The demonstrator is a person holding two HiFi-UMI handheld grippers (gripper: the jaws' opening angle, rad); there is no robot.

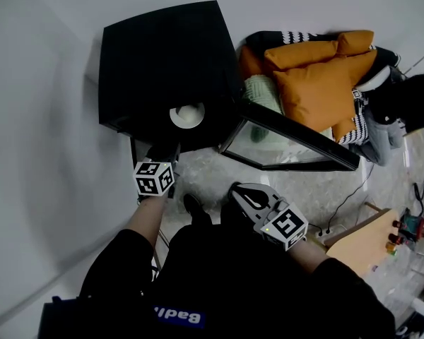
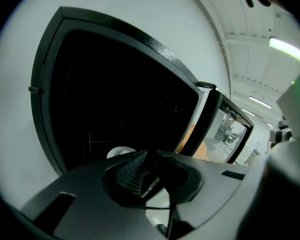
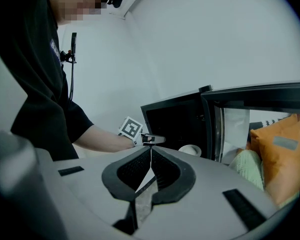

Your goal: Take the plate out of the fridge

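- Right gripper (image 3: pixel 150 151): jaws pressed together, empty, held low before the open fridge.
- Left gripper (image 2: pixel 150 155): jaws a narrow slit apart, nothing between them, aimed into the fridge mouth, near the plate.
- Plate (image 1: pixel 187 115): small, round, white, lying flat inside the fridge close to its front edge.
- Fridge (image 1: pixel 162 55): black box by the white wall, its inside dark around the plate.
- Door (image 1: pixel 290 143): glass in a black frame, swung wide to the right.
- Cushions (image 1: pixel 318 76): orange, piled beyond the door.
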